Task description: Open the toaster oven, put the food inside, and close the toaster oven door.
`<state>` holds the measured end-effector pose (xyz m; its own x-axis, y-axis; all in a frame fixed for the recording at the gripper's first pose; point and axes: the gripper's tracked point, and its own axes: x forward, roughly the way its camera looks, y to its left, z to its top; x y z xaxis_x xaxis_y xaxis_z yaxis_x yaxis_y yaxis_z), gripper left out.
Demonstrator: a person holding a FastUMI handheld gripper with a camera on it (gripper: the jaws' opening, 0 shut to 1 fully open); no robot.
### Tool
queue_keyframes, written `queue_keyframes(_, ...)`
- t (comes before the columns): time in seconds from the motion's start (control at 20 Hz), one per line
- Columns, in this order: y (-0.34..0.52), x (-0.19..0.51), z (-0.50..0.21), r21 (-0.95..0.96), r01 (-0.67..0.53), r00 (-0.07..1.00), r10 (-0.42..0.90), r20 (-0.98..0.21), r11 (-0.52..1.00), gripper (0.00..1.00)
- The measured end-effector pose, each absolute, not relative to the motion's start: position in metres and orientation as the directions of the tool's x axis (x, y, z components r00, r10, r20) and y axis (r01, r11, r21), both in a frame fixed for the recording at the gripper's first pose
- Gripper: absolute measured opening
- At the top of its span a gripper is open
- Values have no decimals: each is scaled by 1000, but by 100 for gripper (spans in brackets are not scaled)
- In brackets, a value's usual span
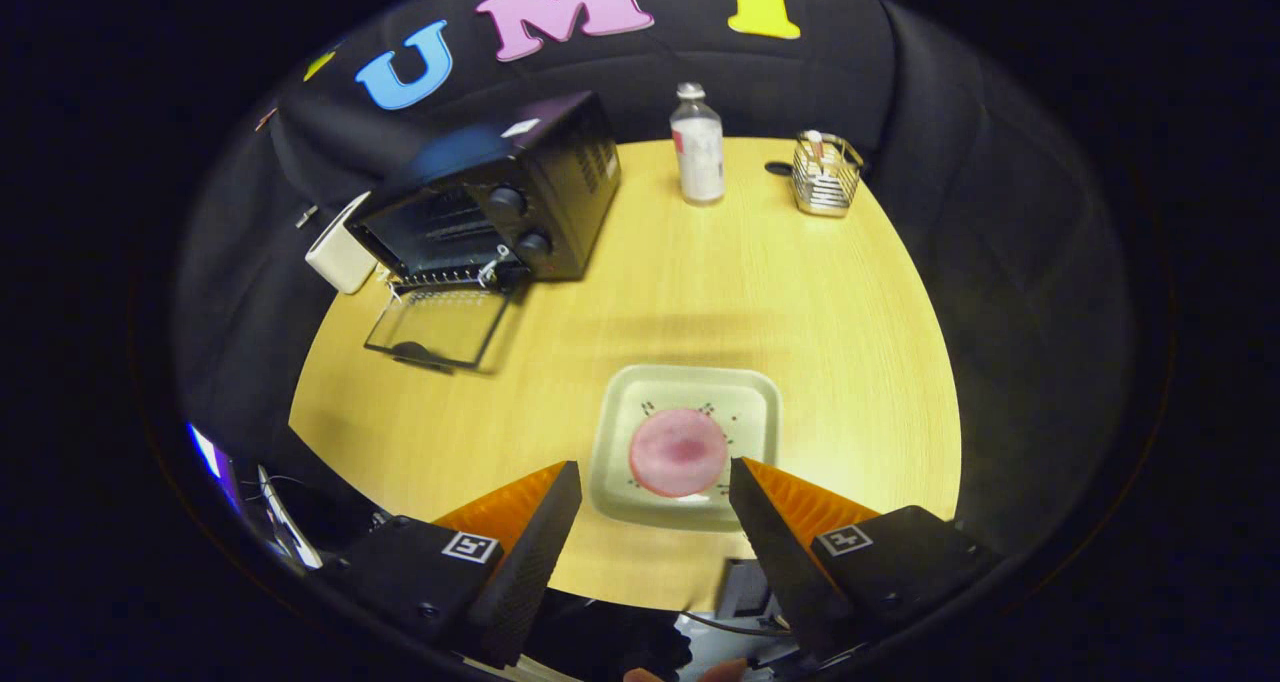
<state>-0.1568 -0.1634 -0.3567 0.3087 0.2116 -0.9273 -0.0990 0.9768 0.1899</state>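
A black toaster oven (510,202) stands at the far left of the round wooden table (800,312). Its glass door (440,324) hangs fully open, lying flat toward me. A round pink piece of food (678,451) rests on a pale square plate (745,394) near the table's front edge. My gripper (655,477) hovers above the plate, open, with the food lying in the gap between the two black fingertips and a little ahead of them. Neither finger touches the food.
A clear bottle (698,145) with a white cap stands at the back of the table. A wire basket (826,174) sits to its right. A white box (342,247) leans beside the oven's left side.
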Motion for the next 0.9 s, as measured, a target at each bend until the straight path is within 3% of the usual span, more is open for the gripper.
queue_keyframes(0.25, -208, -154, -413, 200, -41, 142, 204, -969, 979, 95)
queue_keyframes(0.5, -212, -154, -455, 207, -26, 17, 208, -978, 978, 67)
queue_keyframes(0.6, -216, -152, -455, 182, -12, 16, 183, -983, 983, 53)
queue_keyframes(0.7, -226, -152, -461, 142, -36, 30, 143, -989, 989, 45)
queue_keyframes(0.8, -226, -150, -457, 176, -55, 31, 178, -984, 983, 23)
queue_keyframes(0.9, -226, -148, -459, 222, -49, 30, 224, -974, 974, 14)
